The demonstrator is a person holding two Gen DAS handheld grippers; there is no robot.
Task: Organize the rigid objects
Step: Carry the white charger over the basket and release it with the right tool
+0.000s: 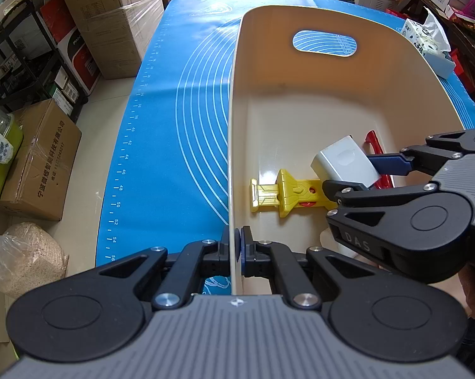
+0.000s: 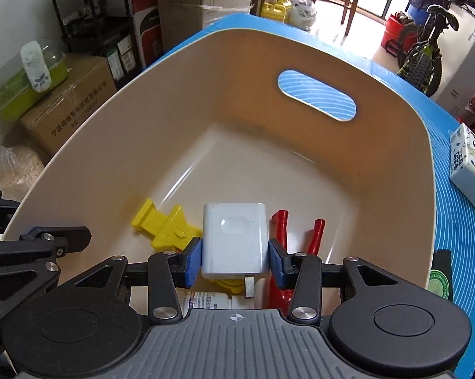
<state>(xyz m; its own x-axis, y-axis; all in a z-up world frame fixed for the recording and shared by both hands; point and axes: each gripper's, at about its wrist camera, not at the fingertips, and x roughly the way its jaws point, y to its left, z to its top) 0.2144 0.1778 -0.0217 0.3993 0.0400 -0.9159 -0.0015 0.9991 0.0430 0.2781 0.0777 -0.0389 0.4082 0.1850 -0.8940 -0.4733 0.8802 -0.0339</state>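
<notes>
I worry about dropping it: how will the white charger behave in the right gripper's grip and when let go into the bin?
The white charger looks like a rigid block, so the right gripper probably won't deform it. Its glossy flat sides may be slippery against the pads. Released, it should land flat rather than roll in the bin.

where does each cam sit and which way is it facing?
Left wrist: on the left tongs, angled down along the beige tub's side wall, which they clamp; right tongs show too.
Right wrist: on the right tongs, looking down into the tub, gripping the white charger.
Shared: tub, charger, yellow toy, blue mat.
</notes>
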